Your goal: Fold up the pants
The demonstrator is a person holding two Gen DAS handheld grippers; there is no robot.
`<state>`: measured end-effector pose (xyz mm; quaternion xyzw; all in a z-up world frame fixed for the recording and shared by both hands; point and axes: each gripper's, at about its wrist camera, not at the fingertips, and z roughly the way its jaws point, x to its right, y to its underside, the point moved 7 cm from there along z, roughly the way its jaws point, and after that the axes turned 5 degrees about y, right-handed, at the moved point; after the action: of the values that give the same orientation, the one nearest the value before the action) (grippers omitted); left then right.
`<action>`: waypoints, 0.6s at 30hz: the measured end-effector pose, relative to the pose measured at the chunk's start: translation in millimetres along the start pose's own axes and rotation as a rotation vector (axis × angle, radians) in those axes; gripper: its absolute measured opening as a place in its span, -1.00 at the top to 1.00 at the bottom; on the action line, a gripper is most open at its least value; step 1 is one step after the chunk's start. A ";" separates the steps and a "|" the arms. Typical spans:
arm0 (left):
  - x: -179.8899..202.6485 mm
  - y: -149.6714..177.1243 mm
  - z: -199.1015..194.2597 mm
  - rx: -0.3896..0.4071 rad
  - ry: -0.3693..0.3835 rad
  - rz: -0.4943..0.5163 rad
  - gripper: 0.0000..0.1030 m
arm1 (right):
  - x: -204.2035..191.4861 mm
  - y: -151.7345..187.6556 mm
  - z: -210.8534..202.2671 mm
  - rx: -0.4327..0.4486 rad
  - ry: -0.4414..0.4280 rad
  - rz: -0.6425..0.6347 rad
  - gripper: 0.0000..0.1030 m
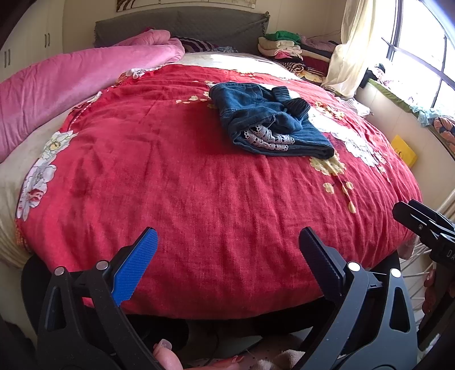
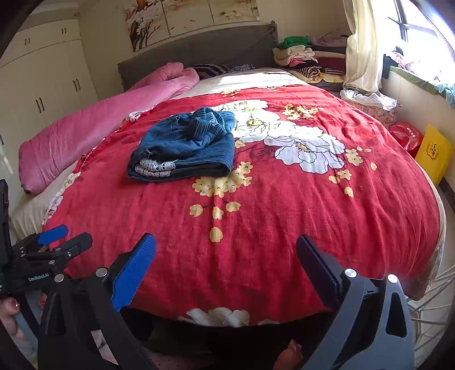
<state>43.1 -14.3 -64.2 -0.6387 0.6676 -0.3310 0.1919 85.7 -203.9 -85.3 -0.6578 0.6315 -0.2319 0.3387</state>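
Sunlit bedroom: grey headboard (image 2: 199, 48), cream wardrobe (image 2: 42, 85), curtained window (image 2: 412, 25), wall paintings (image 2: 190, 17).

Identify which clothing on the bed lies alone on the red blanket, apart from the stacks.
The blue denim pants, folded in a bundle with white lace trim showing, alone mid-blanket. The other clothes are stacked against the headboard in the far right corner.

A bed (image 2: 369, 227) with a grey headboard (image 2: 199, 48) is covered by a red flowered blanket (image 1: 170, 185). On the blanket, toward the far half, lies a folded bundle of blue pants (image 2: 184, 148) showing white lace at its near edge. A rolled pink quilt (image 2: 85, 133) runs along the left side. Stacked folded clothes (image 2: 307, 59) sit at the far right corner.
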 end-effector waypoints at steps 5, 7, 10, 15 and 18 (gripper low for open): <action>0.0 0.2 -0.7 0.000 0.003 0.006 -0.81 | -1.5 0.2 0.3 -0.001 -0.001 -0.005 -0.91; 0.1 0.5 -1.0 0.000 0.005 0.006 -0.81 | -1.6 0.2 0.3 -0.001 -0.002 -0.004 -0.91; -0.2 0.5 -1.1 -0.002 0.005 0.007 -0.81 | -1.9 0.0 0.2 0.000 -0.003 -0.005 -0.91; -1.1 0.2 -1.8 0.000 0.005 0.000 -0.81 | -2.9 -0.4 -0.4 0.001 -0.003 -0.007 -0.91; -0.9 0.7 -2.2 -0.001 0.002 0.006 -0.81 | -3.2 -0.7 -0.7 0.001 -0.004 -0.007 -0.91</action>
<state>41.2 -13.0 -63.3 -0.6366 0.6698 -0.3305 0.1920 85.3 -200.9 -84.0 -0.6602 0.6285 -0.2322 0.3394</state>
